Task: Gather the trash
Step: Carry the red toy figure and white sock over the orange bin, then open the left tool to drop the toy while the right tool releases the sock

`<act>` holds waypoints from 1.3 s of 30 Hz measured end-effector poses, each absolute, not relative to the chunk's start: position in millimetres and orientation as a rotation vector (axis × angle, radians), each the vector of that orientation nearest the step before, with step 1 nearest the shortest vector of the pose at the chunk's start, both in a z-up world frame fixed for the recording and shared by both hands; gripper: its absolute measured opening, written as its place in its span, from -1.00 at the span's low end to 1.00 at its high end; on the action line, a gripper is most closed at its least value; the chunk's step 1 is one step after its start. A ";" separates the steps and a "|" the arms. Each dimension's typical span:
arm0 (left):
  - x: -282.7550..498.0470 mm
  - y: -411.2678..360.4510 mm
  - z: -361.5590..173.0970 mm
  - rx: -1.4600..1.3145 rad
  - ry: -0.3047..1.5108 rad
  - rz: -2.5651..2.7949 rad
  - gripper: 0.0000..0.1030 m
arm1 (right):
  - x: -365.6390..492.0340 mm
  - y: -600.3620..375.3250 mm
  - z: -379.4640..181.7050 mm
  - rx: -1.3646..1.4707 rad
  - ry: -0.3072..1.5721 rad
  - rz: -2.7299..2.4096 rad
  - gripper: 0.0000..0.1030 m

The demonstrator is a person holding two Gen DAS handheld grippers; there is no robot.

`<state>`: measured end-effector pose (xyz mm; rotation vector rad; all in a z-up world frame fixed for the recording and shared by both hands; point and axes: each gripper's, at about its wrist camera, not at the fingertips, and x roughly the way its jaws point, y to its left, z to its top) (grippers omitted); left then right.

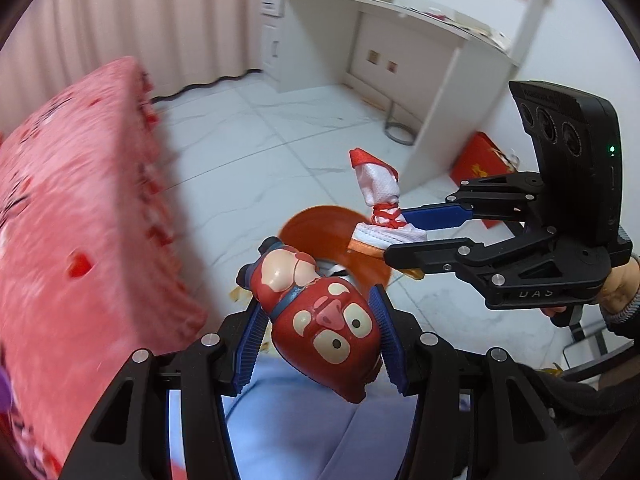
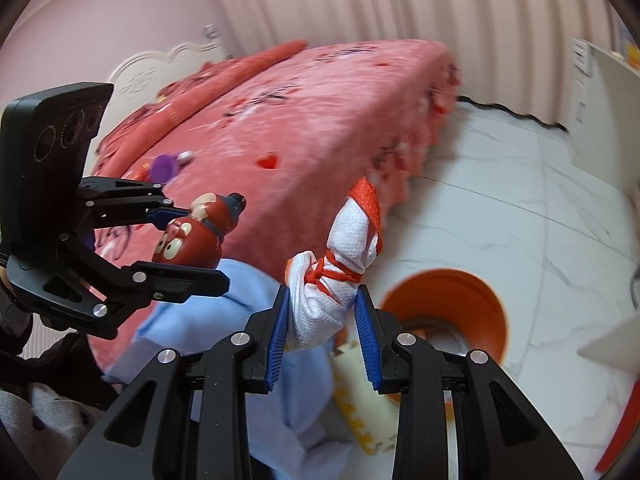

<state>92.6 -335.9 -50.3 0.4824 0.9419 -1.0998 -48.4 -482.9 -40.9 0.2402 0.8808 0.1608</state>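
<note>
Clamped in left tongs (image 1: 316,344): red toy figure (image 1: 320,320); in right tongs (image 2: 324,336), string-tied white pouch (image 2: 340,280), orange bin (image 2: 452,304) at three o'clock; "DAS" readable.

Bed (image 2: 320,120) sits left, bin (image 2: 444,304) on the floor (image 2: 520,208) to its right, desk (image 1: 400,32) behind; toy (image 1: 320,320) and bundle (image 2: 340,276) hang above the bin.

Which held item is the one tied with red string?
The white cloth bundle in the right gripper. Red string wraps its neck; the left gripper holds a red cartoon-face toy with none.
</note>
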 end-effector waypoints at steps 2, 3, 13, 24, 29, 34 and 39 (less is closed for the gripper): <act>93.4 -353.0 -55.4 0.490 0.946 -1.126 0.03 | -55.5 -505.4 -48.8 0.263 0.890 0.121 -0.36; 94.9 -360.7 -59.3 0.492 0.949 -1.138 0.03 | -58.5 -514.2 -52.9 0.269 0.895 0.101 -0.36; 106.6 -423.7 -109.9 0.572 1.050 -1.198 0.07 | -65.7 -575.0 -102.8 0.363 0.954 -0.008 -0.36; 116.1 -455.3 -135.3 0.625 1.066 -1.183 0.39 | -54.5 -595.6 -137.6 0.420 0.994 -0.045 -0.36; 121.1 -458.8 -144.2 0.634 1.092 -1.168 0.51 | -44.7 -598.4 -144.6 0.422 1.005 -0.046 -0.36; 126.5 -461.3 -146.1 0.629 1.092 -1.154 0.55 | -34.5 -598.9 -149.3 0.421 1.014 -0.048 -0.35; 129.5 -458.7 -146.0 0.605 1.105 -1.148 0.55 | -24.6 -600.2 -150.4 0.408 1.021 -0.051 -0.26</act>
